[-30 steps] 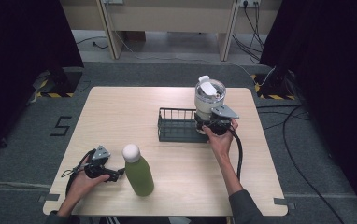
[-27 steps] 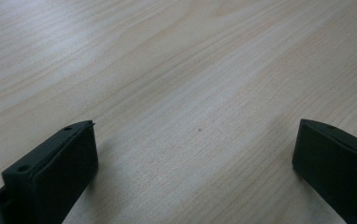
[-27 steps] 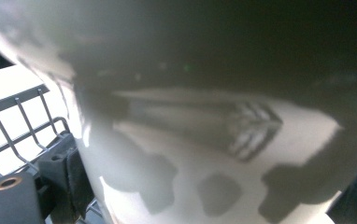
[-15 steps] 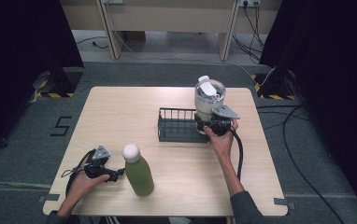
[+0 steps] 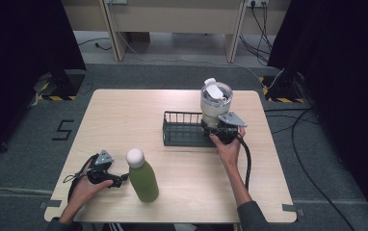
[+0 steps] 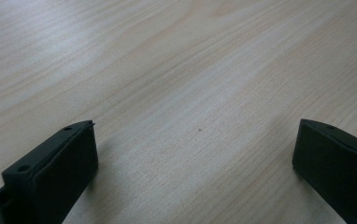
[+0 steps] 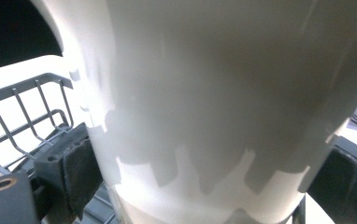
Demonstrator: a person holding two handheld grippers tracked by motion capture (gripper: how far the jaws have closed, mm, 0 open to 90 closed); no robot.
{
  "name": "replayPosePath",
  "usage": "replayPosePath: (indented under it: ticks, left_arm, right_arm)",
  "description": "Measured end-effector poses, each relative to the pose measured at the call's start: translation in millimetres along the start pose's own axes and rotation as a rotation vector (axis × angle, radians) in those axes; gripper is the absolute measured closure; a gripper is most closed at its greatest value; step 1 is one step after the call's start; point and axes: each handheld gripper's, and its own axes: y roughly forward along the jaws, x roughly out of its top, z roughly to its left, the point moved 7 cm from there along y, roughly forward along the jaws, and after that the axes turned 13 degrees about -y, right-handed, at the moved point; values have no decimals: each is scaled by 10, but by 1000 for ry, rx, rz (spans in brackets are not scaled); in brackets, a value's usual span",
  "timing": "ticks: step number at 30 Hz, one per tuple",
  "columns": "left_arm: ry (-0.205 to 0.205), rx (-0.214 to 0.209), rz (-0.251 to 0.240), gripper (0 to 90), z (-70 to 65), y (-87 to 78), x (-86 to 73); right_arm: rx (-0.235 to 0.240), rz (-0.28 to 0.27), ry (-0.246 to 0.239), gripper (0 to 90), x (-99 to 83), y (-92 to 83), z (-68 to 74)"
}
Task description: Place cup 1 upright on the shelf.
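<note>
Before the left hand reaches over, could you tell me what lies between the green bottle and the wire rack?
Bare tabletop: the high view shows nothing between the green bottle and the wire rack.

Wooden table (image 5: pixel 124 115), grey carpet floor (image 5: pixel 37 144), black curtains (image 5: pixel 23 38).

My right claw (image 5: pixel 219 129) is black, with a grey three-cornered plate on top and a black cable trailing off it. The tumbler (image 5: pixel 215 105) between its dark pads is white, with a white flip lid. The wire rack (image 5: pixel 184 130) under it is dark grey. My left claw (image 5: pixel 118 180) is black too. The bottle (image 5: pixel 143 179) beside it is olive green with a white round cap. The bench (image 5: pixel 124 115) is pale wood with a fine straight grain. The floor (image 5: pixel 23 144) is grey carpet, with yellow-and-black striped tape (image 5: pixel 51 97) on it.
</note>
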Motion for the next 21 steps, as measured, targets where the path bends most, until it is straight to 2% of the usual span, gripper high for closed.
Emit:
replayPosePath:
  ticks: [13,17,21]
  left_arm:
    - [0,0,0,0,0,0,0]
    - [0,0,0,0,0,0,0]
    - [0,0,0,0,0,0,0]
  right_arm:
    - [-7,22,4,95,-8,-95,26]
    - [9,30,-7,96,-11,-124,18]
    - [26,16,-10,98,-15,-144,5]
